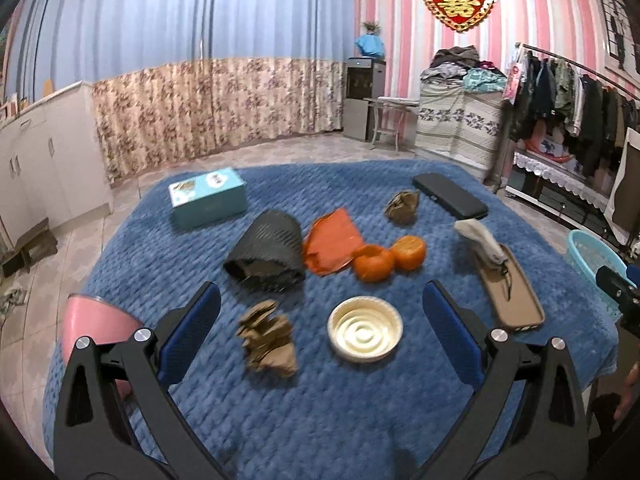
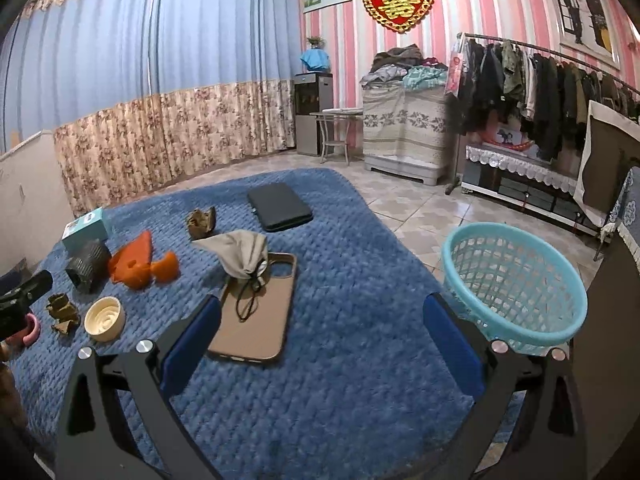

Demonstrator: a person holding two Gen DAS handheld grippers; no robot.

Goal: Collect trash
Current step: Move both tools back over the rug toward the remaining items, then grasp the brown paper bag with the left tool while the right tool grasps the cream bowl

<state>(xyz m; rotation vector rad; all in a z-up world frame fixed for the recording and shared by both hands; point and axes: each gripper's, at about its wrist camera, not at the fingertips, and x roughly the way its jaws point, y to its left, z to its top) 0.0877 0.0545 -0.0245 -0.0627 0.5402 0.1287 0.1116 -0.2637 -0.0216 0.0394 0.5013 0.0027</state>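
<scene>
On the blue blanket (image 1: pixel 320 412) lie scraps: a crumpled brown paper (image 1: pixel 267 338) near me, a second brown wad (image 1: pixel 402 207) farther back, an orange wrapper (image 1: pixel 330 242) and a cream round lid (image 1: pixel 365 334). My left gripper (image 1: pixel 322 332) hangs open above the blanket, the near paper and the lid between its blue pads. My right gripper (image 2: pixel 322 338) is also open and holds nothing, over bare blanket beside a phone case (image 2: pixel 256 312). The turquoise basket (image 2: pixel 516 284) stands off the blanket's right edge, by the right finger.
Two oranges (image 1: pixel 390 258), a dark woven holder (image 1: pixel 268 258), a teal box (image 1: pixel 208 198), a black case (image 1: pixel 450 196), a grey pouch (image 2: pixel 240 254) with glasses on the phone case, and a pink object (image 1: pixel 94 320) at the left edge. Tiled floor surrounds the blanket.
</scene>
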